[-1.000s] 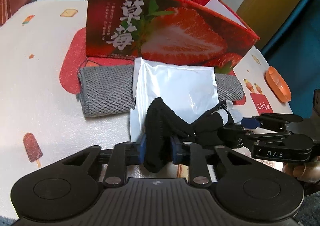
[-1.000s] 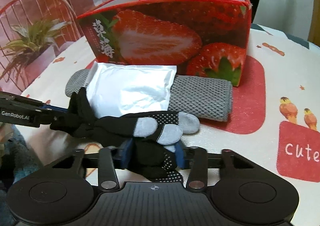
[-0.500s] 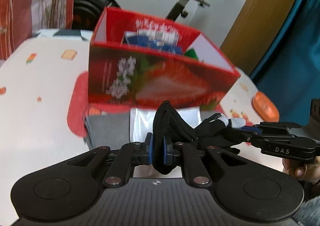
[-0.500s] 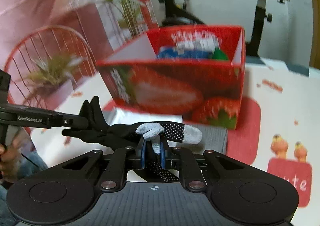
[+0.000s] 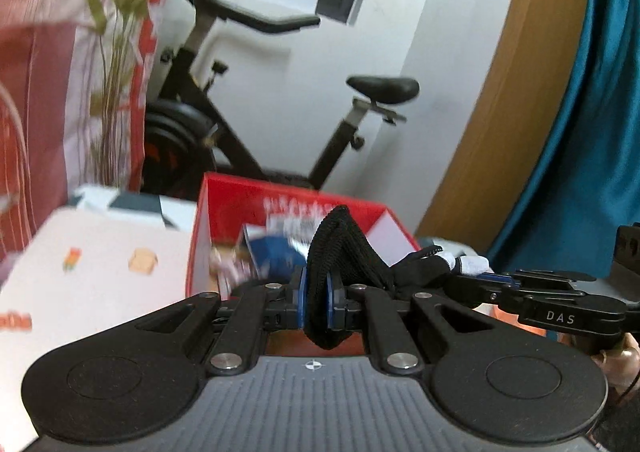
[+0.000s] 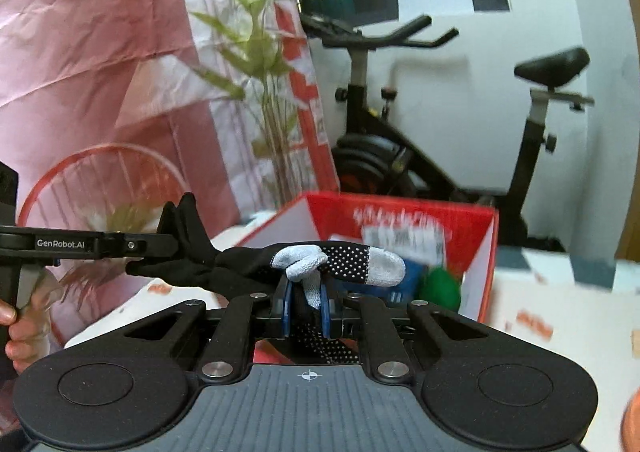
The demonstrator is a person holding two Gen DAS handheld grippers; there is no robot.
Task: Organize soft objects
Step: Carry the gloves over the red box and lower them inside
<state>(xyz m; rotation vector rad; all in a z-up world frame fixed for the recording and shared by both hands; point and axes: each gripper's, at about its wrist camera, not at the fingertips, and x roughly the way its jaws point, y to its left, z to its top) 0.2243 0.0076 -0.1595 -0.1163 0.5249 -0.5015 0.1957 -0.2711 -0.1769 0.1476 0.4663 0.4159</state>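
A black knit glove (image 5: 340,252) with grey fingertips (image 6: 384,266) hangs stretched between both grippers, up at the level of the box's rim. My left gripper (image 5: 316,302) is shut on its black cuff end. My right gripper (image 6: 306,310) is shut on its dotted finger end. Each gripper shows in the other's view: the right gripper (image 5: 500,286) at the right edge, the left gripper (image 6: 152,252) at the left edge. Behind the glove stands the open red strawberry box (image 6: 490,252), holding a blue packet (image 5: 276,256) and a green thing (image 6: 438,288).
The table (image 5: 100,264) with its white printed cloth runs to the left of the box. An exercise bike (image 5: 248,124) stands behind the table. A red-and-white curtain (image 6: 100,52) and a plant (image 6: 260,64) are at the left. A hand (image 6: 24,328) holds the left gripper's handle.
Both grippers rose from the table with the glove and tilted up toward level; the grey towel and white pouch dropped out of view. The right jaws closed tighter on the glove's fingers.
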